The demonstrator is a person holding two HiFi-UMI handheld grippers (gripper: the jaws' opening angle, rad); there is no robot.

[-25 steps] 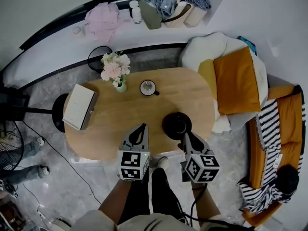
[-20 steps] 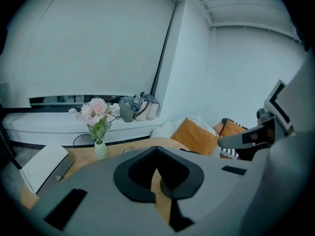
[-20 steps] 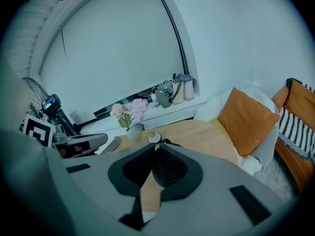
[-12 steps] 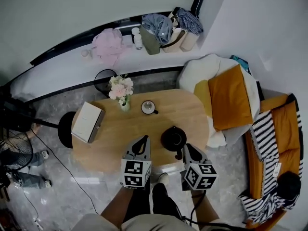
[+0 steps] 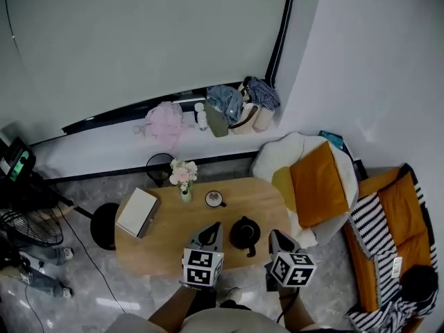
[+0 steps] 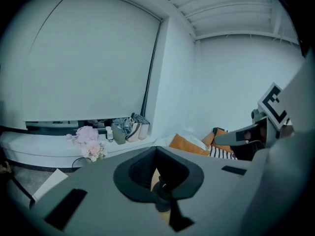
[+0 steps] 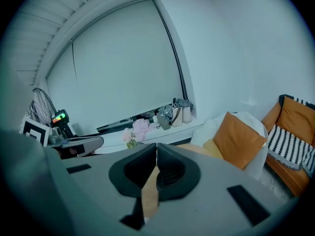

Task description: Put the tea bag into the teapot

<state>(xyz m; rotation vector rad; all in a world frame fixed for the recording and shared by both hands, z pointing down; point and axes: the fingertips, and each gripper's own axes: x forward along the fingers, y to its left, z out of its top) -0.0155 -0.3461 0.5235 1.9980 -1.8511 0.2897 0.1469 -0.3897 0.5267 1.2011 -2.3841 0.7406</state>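
Two grippers sit low in the head view: the left gripper and the right gripper hang over the near edge of the oval wooden counter, and the black teapot stands right between their tips, touching neither as far as I can tell. Further back on the wood there's a cup, a vase of flowers and a white box. No tea bag shows here; whether it lies in that cup is too small to tell. Over to the left gripper view: the fingers are clenched, tips meeting, nothing pinched, and through the hollow behind them peeks a dark piece of the teapot against the wood. Now the right gripper view: same story, fingers pressed together and empty, only a sliver of wooden counter showing in the narrow gap below the tips, the flowers off beyond. So my read is that the task is at its very opening: nothing picked up, both tools just arriving at the counter. The next move, I'd say, calls for finding the tea bag first, then spreading one pair of fingers and bringing it down onto the bag or its string, while the other tool stays ready near the teapot in case a lid needs lifting; I can't make out from here whether the pot is covered.
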